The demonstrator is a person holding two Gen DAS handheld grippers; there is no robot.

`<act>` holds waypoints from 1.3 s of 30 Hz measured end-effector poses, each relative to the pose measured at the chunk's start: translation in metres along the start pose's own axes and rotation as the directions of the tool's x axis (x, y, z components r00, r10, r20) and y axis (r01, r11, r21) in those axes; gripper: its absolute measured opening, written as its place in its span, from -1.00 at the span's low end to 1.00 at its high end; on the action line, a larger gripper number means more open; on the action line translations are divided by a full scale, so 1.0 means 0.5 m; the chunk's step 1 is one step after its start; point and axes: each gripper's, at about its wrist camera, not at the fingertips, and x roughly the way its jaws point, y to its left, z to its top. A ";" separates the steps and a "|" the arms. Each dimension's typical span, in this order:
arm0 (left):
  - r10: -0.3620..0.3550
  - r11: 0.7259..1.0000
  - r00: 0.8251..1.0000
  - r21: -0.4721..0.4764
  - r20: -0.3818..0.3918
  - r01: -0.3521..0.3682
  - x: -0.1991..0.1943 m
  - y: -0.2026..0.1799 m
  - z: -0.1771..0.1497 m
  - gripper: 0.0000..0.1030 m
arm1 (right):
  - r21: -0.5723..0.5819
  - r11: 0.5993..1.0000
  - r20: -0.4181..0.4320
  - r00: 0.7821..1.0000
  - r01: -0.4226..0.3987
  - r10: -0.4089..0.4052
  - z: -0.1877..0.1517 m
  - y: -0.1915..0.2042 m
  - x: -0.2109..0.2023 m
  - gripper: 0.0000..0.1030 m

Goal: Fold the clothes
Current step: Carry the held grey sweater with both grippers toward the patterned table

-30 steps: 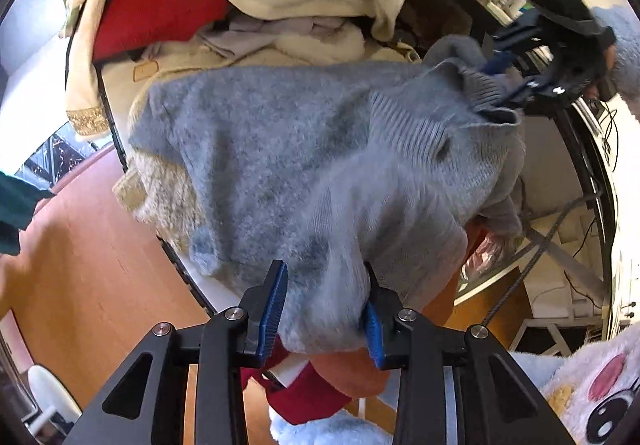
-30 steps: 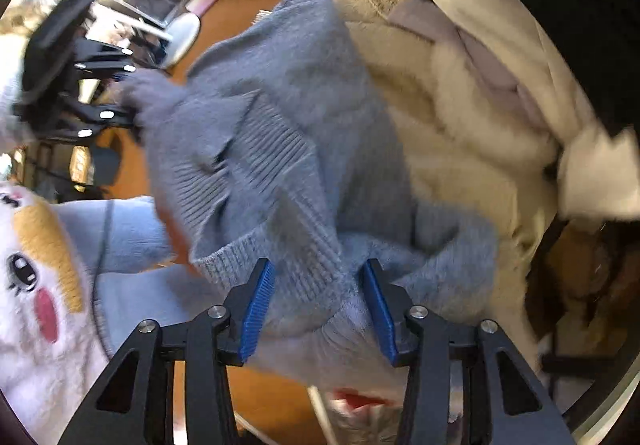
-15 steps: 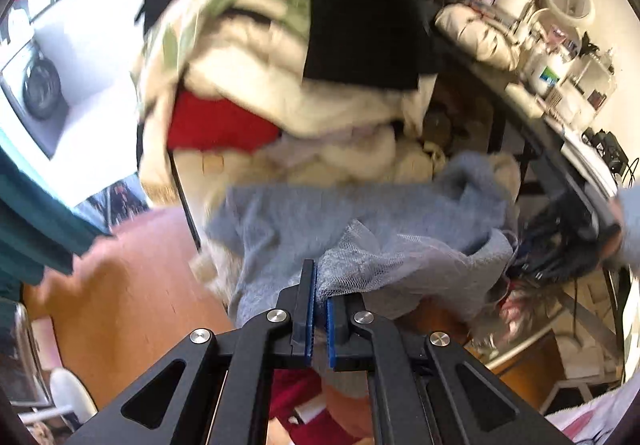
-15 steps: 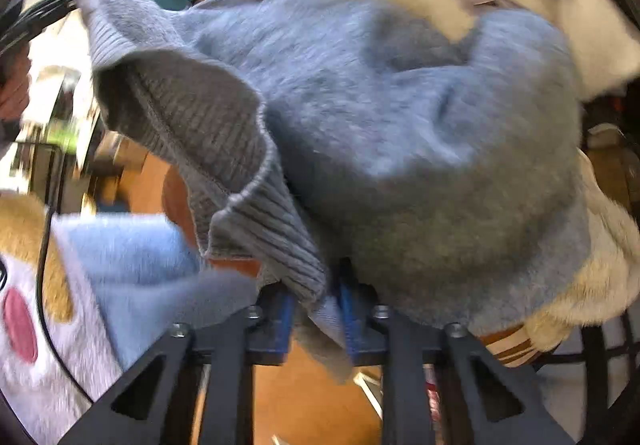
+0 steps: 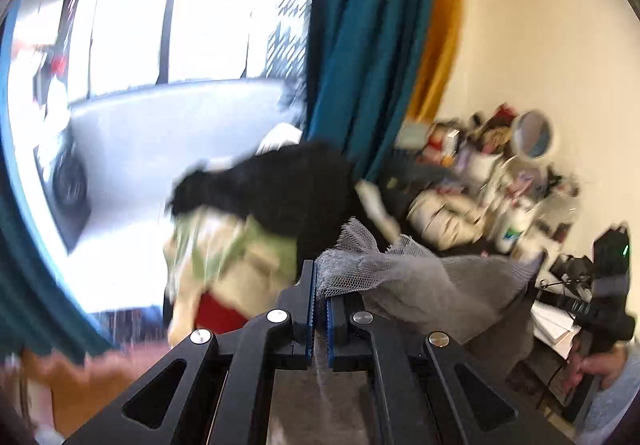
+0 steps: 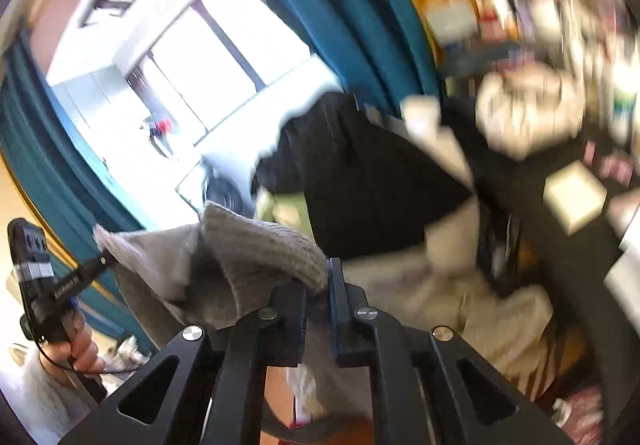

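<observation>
A grey knit sweater (image 5: 440,285) hangs stretched between both grippers, lifted clear of the clothes pile. My left gripper (image 5: 318,273) is shut on one edge of it, and the knit bunches up just past the blue pads. The jaws of my right gripper (image 6: 318,277) are closing, with the sweater's ribbed edge (image 6: 260,257) pinched between the pads. In the right wrist view the left gripper (image 6: 102,259) holds the far corner at the left. Behind the sweater lies the pile, with a black garment (image 5: 288,193) on top of cream and green ones (image 5: 240,257).
Teal curtains (image 5: 352,45) and a bright window (image 5: 200,25) stand behind the pile. A cluttered desk (image 5: 500,181) with a round mirror (image 5: 534,135) is at the right. A red garment (image 5: 216,311) lies low in the pile. A person's hand (image 6: 80,345) grips the left handle.
Both grippers have risen and tipped up towards level, lifting the sweater off the pile. Both shut on the sweater: the left first, the right after. The views now show window and curtains.
</observation>
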 end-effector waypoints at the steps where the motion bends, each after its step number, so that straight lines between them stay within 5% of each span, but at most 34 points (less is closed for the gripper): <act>1: -0.019 1.000 1.000 0.017 0.025 0.018 -0.016 -0.008 0.007 -0.94 | -0.024 1.000 0.049 0.999 0.010 -0.009 0.011 0.033 -0.027 -0.83; 4: -0.109 0.993 0.989 0.051 0.097 0.104 -0.073 -0.010 0.027 -0.94 | -0.047 0.997 0.223 0.974 0.056 -0.044 0.038 0.118 -0.132 -0.85; 6: -0.180 0.983 0.976 0.052 0.124 0.175 -0.099 0.002 0.045 -0.94 | -0.019 0.996 0.336 0.939 0.088 -0.076 0.035 0.160 -0.229 -0.85; 9: -0.330 0.944 0.929 0.056 0.170 0.325 -0.143 0.009 0.067 -0.94 | 0.023 0.984 0.447 0.879 0.177 -0.168 -0.004 0.235 -0.337 -0.85; 14: -0.528 0.849 0.827 0.164 0.193 0.503 -0.199 -0.067 0.079 -0.94 | 0.127 0.923 0.482 0.791 0.363 -0.377 -0.114 0.305 -0.480 -0.86; 18: -0.683 0.729 0.706 0.237 0.190 0.642 -0.261 -0.170 0.072 -0.94 | 0.253 0.850 0.501 0.689 0.462 -0.524 -0.223 0.328 -0.620 -0.87; 22: -0.806 0.586 0.573 0.342 0.149 0.735 -0.332 -0.300 0.047 -0.94 | 0.379 0.766 0.532 0.556 0.519 -0.639 -0.331 0.344 -0.789 -0.87; 25: -0.880 0.458 0.468 0.415 0.083 0.787 -0.379 -0.426 0.026 -0.94 | 0.463 0.692 0.560 0.422 0.554 -0.713 -0.411 0.358 -0.925 -0.87; 27: -0.924 0.362 0.380 0.415 0.042 0.835 -0.406 -0.520 0.006 -0.94 | 0.500 0.637 0.572 0.328 0.587 -0.752 -0.452 0.367 -1.024 -0.87; 30: -0.960 0.258 0.279 0.396 0.006 0.881 -0.437 -0.659 -0.024 -0.94 | 0.527 0.556 0.578 0.208 0.642 -0.789 -0.485 0.360 -1.160 -0.87; 33: -0.979 0.168 0.199 0.385 -0.041 0.907 -0.467 -0.815 -0.067 -0.94 | 0.542 0.468 0.569 0.105 0.699 -0.815 -0.509 0.340 -1.301 -0.87; 35: -0.984 0.126 0.164 0.367 -0.074 0.922 -0.481 -0.914 -0.091 -0.94 | 0.552 0.413 0.567 0.038 0.725 -0.823 -0.522 0.319 -1.378 -0.87; 37: -0.986 0.085 0.129 0.345 -0.108 0.935 -0.496 -1.002 -0.113 -0.94 | 0.574 0.376 0.549 -0.001 0.727 -0.836 -0.514 0.275 -1.448 -0.87; 39: -0.988 0.069 0.114 0.354 -0.108 0.933 -0.519 -1.071 -0.132 -0.94 | 0.571 0.346 0.541 -0.024 0.744 -0.841 -0.496 0.228 -1.516 -0.87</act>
